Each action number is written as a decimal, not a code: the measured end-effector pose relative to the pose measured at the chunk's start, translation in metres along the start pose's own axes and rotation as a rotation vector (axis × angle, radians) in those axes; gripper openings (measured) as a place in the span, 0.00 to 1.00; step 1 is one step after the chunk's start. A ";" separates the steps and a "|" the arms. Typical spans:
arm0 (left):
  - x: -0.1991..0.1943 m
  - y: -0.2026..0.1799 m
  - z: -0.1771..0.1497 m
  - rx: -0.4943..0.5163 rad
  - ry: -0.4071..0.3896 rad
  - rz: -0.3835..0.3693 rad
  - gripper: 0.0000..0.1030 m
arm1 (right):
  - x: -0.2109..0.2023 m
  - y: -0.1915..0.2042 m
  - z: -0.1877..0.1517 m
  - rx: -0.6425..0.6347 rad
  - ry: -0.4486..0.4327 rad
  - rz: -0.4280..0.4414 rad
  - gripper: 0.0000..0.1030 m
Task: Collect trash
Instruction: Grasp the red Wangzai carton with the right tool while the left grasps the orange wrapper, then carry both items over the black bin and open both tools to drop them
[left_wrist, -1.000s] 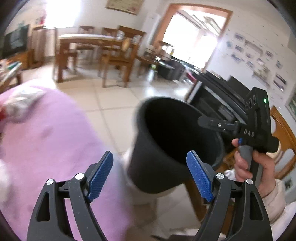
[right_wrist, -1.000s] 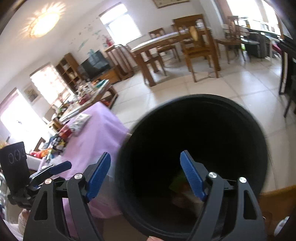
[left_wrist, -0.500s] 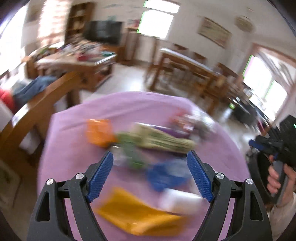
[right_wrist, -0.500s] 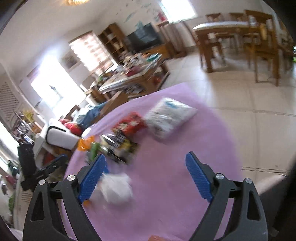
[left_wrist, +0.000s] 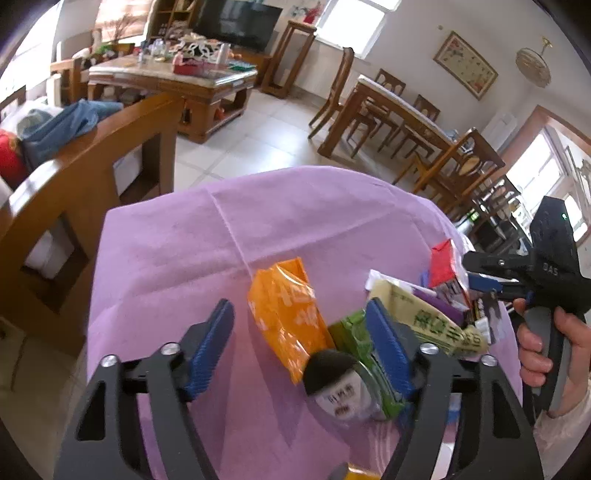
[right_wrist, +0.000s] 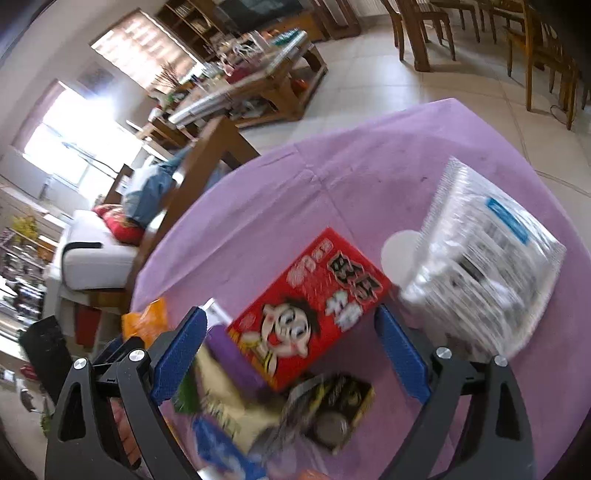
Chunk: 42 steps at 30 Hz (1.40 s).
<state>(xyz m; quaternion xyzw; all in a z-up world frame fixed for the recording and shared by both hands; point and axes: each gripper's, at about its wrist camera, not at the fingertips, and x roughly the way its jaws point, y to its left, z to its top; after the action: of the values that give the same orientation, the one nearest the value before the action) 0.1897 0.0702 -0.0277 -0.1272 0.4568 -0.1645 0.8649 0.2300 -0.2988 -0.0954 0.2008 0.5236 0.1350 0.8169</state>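
Observation:
Trash lies on a table under a purple cloth (left_wrist: 177, 258). My left gripper (left_wrist: 299, 310) hovers over an orange snack bag (left_wrist: 284, 314); its jaws are closing, and the bag lies between them with no pad touching it. A green packet (left_wrist: 351, 339) and a small black-lidded cup (left_wrist: 336, 384) lie by its right finger. My right gripper (right_wrist: 290, 317) stands open over a red cartoon box (right_wrist: 314, 314). A silver-white bag (right_wrist: 480, 266), a black and yellow packet (right_wrist: 336, 406) and a pale packet (right_wrist: 229, 398) lie around the box. A hand holds the right gripper (left_wrist: 476, 273) at the table's right side.
A wooden chair (left_wrist: 92, 173) stands against the table's left side. Beyond it are a cluttered coffee table (left_wrist: 166, 77) and a dining set (left_wrist: 399, 114) on a tiled floor (left_wrist: 251, 136). A white round lid (right_wrist: 400, 251) lies beside the silver bag.
Both grippers swung away from the black bin and now hang over the purple table and its trash. The left jaws have narrowed; the right jaws have widened.

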 end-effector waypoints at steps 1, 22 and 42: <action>0.005 0.002 0.001 -0.007 0.009 -0.003 0.58 | 0.006 0.003 0.001 -0.004 0.005 -0.013 0.88; -0.037 0.007 -0.007 0.029 -0.133 -0.035 0.29 | -0.045 0.024 -0.014 -0.140 -0.208 0.027 0.48; -0.062 -0.246 -0.076 0.345 -0.104 -0.369 0.29 | -0.261 -0.120 -0.147 -0.065 -0.608 -0.014 0.48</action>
<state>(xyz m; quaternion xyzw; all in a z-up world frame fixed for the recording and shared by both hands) 0.0519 -0.1349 0.0678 -0.0672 0.3458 -0.3885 0.8515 -0.0108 -0.4893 0.0028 0.2022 0.2520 0.0799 0.9430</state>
